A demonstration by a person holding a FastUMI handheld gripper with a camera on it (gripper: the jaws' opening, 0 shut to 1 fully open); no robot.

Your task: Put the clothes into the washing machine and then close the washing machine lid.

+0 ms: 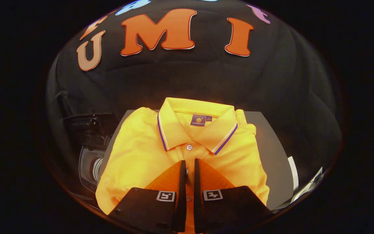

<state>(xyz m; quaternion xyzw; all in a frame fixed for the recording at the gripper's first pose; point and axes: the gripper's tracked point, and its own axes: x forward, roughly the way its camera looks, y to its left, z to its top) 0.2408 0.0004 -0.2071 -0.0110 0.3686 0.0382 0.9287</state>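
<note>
A folded yellow polo shirt lies on the grey desk, the washing machine at its left. The claw is nearly closed over the placket, seemingly pinching cloth. Soft, light and limp, it probably needs a deep pinch through several layers.

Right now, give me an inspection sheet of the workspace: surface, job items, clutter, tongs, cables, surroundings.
Surface: grey tabletop, mostly covered by the shirt.
Job items: folded yellow polo shirt lying flat, collar away from the tongs; washing machine left of the table, its lid raised.
Clutter: white papers at the table's right edge.
Tongs: nearly closed over the shirt's button placket; grip on fabric unclear.
Cables: nothing seen.
Surroundings: black cloth wall.
</note>
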